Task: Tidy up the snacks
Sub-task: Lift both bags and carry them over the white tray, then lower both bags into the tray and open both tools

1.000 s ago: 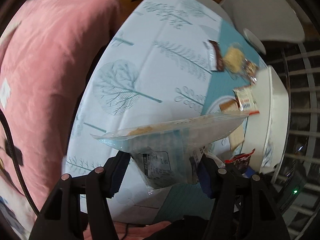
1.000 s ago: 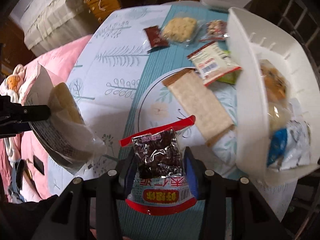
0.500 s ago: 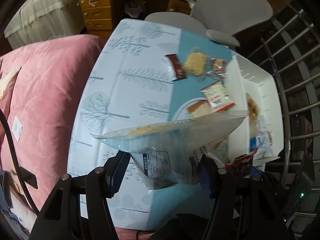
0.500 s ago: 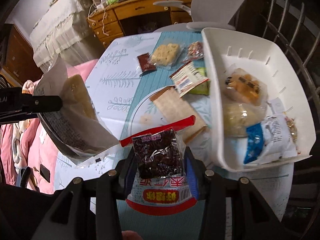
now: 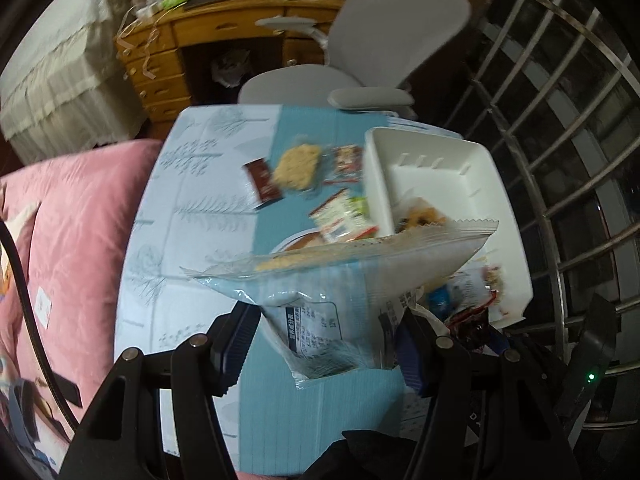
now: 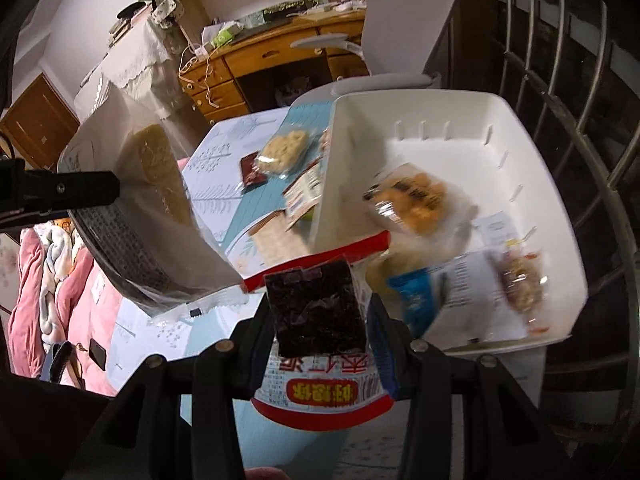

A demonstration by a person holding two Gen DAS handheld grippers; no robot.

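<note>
A: Step: carry two packets to the white bin [image 6: 532,148]. Left hand-held gripper [image 5: 324,340] clamps a clear biscuit bag [image 5: 344,276]; right hand-held gripper [image 6: 320,320] clamps a red-edged dark snack packet [image 6: 316,312]. Both hang above the table [image 5: 192,208].

B: Advice?

A: Likely best: bring each packet over the bin's bare far end before letting go.

B: Bin contents?

A: Orange pastry pack [image 6: 416,196], blue-and-white wrapper [image 6: 440,292], nut bar [image 6: 520,284]. Loose on the table: brown bar [image 5: 262,182], pale cake [image 5: 298,166].
</note>
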